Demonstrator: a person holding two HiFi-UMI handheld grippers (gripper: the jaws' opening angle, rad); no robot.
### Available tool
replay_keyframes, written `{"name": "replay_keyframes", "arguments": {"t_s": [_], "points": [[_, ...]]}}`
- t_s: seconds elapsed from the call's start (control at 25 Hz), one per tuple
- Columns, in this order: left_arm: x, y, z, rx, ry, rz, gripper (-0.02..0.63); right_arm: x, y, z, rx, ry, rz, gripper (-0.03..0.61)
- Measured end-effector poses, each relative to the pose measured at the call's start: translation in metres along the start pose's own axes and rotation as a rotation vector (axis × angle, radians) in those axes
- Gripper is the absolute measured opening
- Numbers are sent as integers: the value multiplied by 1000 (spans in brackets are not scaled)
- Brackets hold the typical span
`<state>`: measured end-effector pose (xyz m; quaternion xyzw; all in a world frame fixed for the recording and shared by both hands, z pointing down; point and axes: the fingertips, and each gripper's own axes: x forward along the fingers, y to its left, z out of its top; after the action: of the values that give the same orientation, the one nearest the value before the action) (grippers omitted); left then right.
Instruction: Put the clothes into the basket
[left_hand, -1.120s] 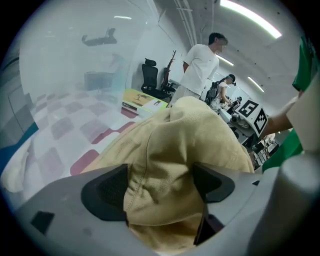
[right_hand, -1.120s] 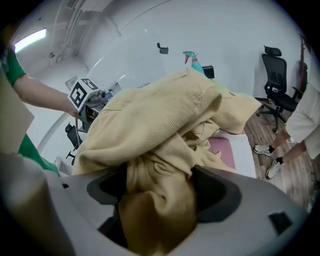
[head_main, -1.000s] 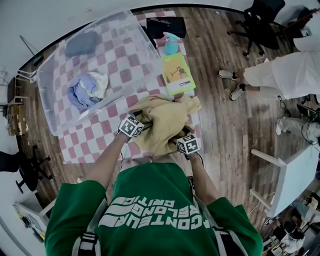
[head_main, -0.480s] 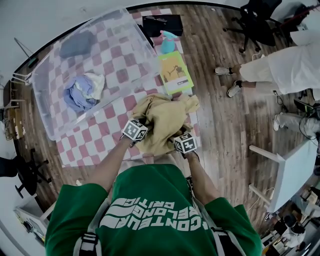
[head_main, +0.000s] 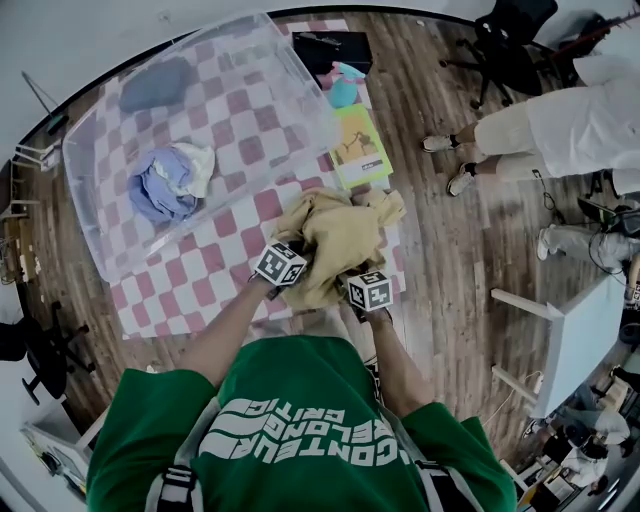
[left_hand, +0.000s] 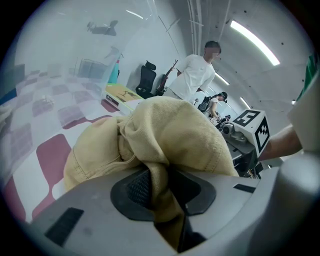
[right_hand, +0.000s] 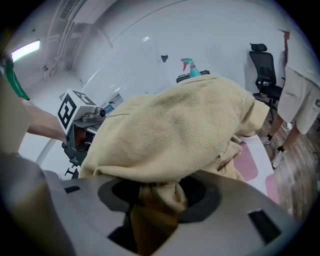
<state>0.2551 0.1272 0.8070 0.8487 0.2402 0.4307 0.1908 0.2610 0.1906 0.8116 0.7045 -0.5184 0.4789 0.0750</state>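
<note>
Jaws of the left gripper (left_hand: 160, 187) are closing, nearly together, pinching a thin fold of the tan garment (head_main: 335, 235); those of the right gripper (right_hand: 160, 192) are closing too, wider, a thick bunch of the same garment filling their gap; the garment lies heaped on the checkered table (head_main: 215, 270), near the clear basket (head_main: 300, 90), which holds blue clothes (head_main: 160, 190).

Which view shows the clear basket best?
The head view: it shows the whole clear basket from above, with blue and white clothes inside. The left gripper view shows only a part of its see-through wall, behind the yellow garment. In the right gripper view the garment covers most of it.
</note>
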Motion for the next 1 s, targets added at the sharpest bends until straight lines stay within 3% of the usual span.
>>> {"name": "replay_keyframes", "arguments": {"t_s": [0.36,1.0], "points": [[-32,-11,20,57,-60,-38,60,-18,29,24,17,-109,-36,204],[-102,-67,136,278,-311,-90,54,-108,54,122,-33,-438,-156,195]]}}
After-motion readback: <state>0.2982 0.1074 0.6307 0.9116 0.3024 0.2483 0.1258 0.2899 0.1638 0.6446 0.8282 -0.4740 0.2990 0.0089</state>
